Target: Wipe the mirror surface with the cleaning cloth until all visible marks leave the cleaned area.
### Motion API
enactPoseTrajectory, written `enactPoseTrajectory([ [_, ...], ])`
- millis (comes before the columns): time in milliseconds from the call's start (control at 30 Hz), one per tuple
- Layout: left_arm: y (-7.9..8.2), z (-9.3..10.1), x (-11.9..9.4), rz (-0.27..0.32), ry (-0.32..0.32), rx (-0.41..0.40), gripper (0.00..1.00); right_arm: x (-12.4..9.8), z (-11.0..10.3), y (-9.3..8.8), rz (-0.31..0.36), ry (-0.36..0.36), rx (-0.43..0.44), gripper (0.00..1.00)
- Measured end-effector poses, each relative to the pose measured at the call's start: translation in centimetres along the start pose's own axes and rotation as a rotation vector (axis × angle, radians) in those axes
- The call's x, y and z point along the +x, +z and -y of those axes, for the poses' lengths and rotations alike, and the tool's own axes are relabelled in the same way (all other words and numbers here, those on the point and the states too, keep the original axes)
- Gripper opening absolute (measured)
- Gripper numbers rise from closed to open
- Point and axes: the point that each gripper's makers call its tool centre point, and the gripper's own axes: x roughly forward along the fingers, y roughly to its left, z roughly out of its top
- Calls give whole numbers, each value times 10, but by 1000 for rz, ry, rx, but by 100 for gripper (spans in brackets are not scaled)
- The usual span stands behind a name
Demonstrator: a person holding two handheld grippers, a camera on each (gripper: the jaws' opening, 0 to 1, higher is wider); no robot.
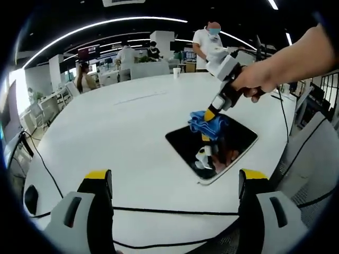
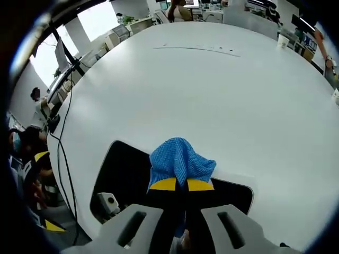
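1. Right tool (image 2: 183, 185), clamped on a bunched blue cleaning cloth (image 2: 180, 159), presses the fabric down onto a dark mirror (image 2: 124, 169) lying flat on a broad white worktop (image 2: 212, 95).

2. Seen from the left gripper view, the right tool (image 1: 208, 116) comes in steeply from above, held in a person's hand (image 1: 254, 82); the angle appears chosen so that the cloth (image 1: 207, 125), not the yellow tips, meets the glass.

3. The cloth sits at the far edge of the mirror (image 1: 212, 145), gathered in a wad around the jaw tips and spilling just ahead of them, which leaves most of the reflective surface nearer the left tool uncovered.

4. Left tool (image 1: 175, 182) hangs back over the worktop (image 1: 116, 121), jaws spread wide and holding nothing, well apart from the mirror; it seems kept clear so the wiping hand has room and the whole mirror stays in sight.

5. The mirror reflects the tool and hand above it; whether marks remain on the glass cannot be told.

6. A black cable (image 1: 175, 211) crosses the worktop between the left tool and the mirror, and a paper cup (image 1: 176, 72) stands at the far side, near people in the office beyond.
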Motion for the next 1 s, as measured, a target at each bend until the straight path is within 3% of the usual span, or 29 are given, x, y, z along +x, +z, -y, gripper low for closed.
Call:
enactPoseTrajectory([
  [400,-3,-2,0,-12,-2,-44,99,-18,11,-10,-4,-20,7,0],
  [633,-5,0,0,-24,-6,-42,99,-12,23,-9,-1,-29,20,0],
  [1000,-9,-4,2,-38,6,-44,99,-12,22,-11,-3,-38,37,0],
])
